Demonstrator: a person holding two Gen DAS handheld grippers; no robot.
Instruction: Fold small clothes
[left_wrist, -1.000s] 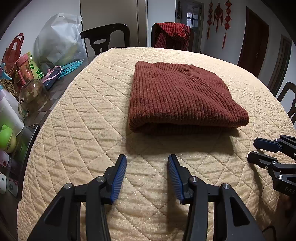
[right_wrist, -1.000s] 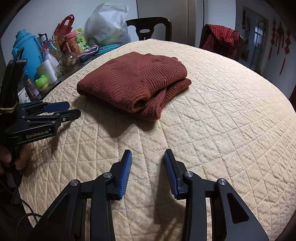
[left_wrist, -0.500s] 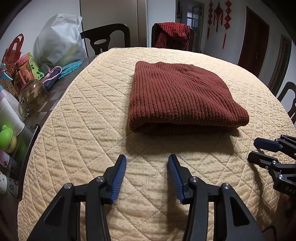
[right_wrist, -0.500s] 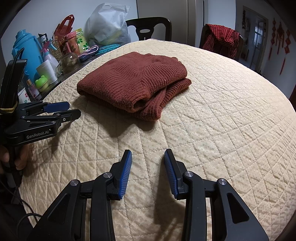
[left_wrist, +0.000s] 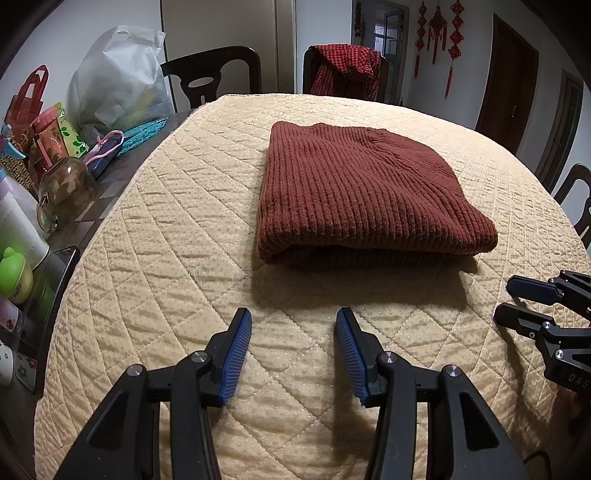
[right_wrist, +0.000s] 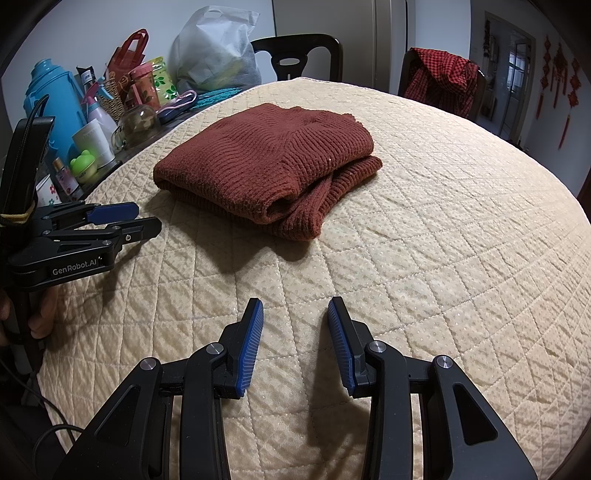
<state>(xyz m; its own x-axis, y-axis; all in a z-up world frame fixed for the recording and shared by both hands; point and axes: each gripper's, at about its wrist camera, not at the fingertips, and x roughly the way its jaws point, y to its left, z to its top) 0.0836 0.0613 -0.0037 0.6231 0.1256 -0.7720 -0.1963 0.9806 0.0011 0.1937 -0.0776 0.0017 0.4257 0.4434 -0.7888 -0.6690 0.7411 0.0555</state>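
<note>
Only the right view shows the sweater's (right_wrist: 273, 162) loose sleeve end (near right). Left gripper (left_wrist: 293, 325) and right gripper (right_wrist: 295, 314) gape empty over bare quilt (right_wrist: 443, 240).

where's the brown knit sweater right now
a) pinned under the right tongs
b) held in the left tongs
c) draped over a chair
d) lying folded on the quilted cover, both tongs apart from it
d: the brown knit sweater lies folded on the quilted cover, with the left tongs and right tongs open and short of it.
</note>
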